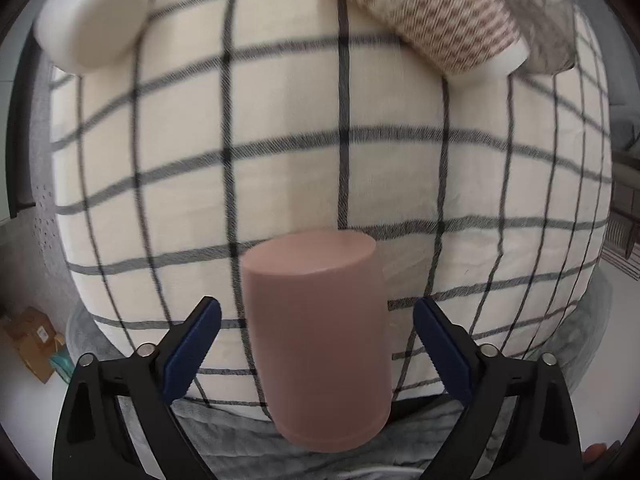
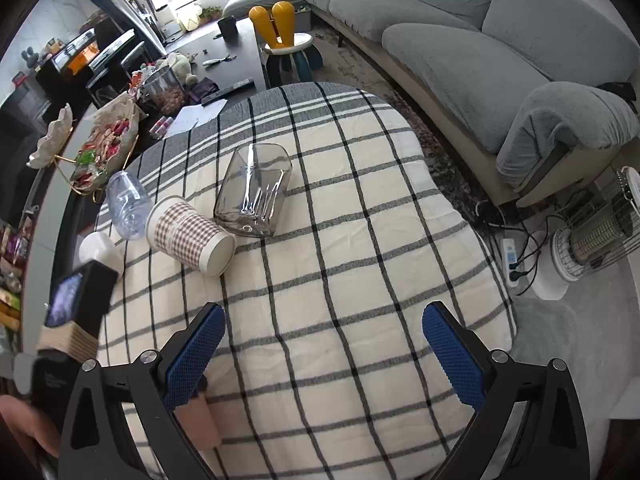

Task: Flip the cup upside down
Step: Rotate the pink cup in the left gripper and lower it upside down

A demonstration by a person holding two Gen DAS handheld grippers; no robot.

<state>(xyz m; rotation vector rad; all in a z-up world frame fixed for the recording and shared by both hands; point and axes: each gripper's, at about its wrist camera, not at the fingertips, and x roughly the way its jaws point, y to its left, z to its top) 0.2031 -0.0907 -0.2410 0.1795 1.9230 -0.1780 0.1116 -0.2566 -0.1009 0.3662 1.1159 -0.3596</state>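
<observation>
A dusty pink cup stands upside down on the checked cloth, flat bottom up. My left gripper is open, its blue pads on either side of the cup and apart from it. In the right wrist view a part of the pink cup shows behind the left finger. My right gripper is open and empty above the cloth.
A checked paper cup lies on its side, as do a clear square glass, a bluish clear cup and a white cup. The left gripper's body is at the left. A sofa and heater stand to the right.
</observation>
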